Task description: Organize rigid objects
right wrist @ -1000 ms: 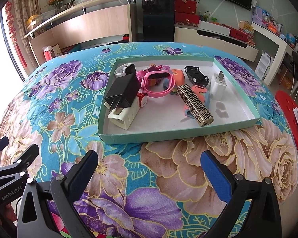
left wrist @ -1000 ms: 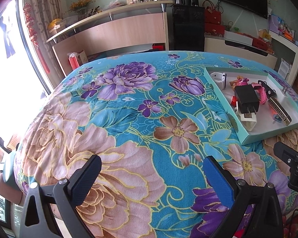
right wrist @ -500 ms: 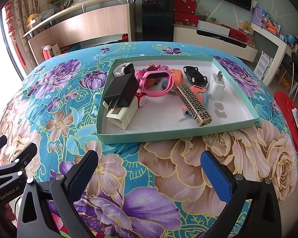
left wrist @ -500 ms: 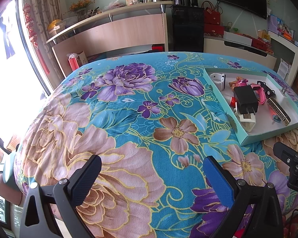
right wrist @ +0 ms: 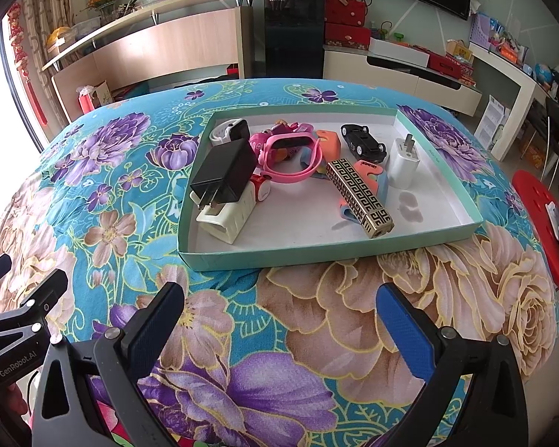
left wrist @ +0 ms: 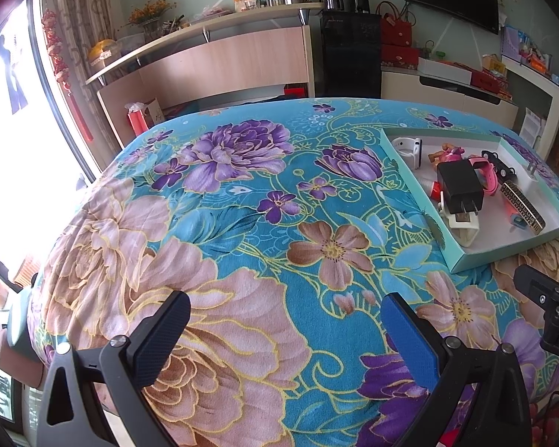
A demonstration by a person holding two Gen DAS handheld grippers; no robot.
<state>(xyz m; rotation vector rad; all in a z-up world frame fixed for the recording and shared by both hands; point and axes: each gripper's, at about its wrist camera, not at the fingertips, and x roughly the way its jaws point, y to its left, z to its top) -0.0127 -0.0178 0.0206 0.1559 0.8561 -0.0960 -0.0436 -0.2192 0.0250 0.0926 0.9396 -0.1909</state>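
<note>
**Small objects lying in the tray**

A shallow mint tray (right wrist: 279, 257) is sitting on the floral cloth. Inside, a black charger (right wrist: 225, 171) is leaning on a cream block (right wrist: 229, 219) at the left. A pink watch (right wrist: 289, 156) is lying mid-tray, a patterned gold bar (right wrist: 359, 197) is angling toward the front, and a black toy car (right wrist: 363, 141) and white plug (right wrist: 404, 164) are resting at the right.

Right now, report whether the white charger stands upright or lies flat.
Upright: the white charger stands on its base in the tray, prongs pointing up.

Three chargers (right wrist: 225, 173), two watches (right wrist: 289, 154), one tray (right wrist: 316, 255).
</note>
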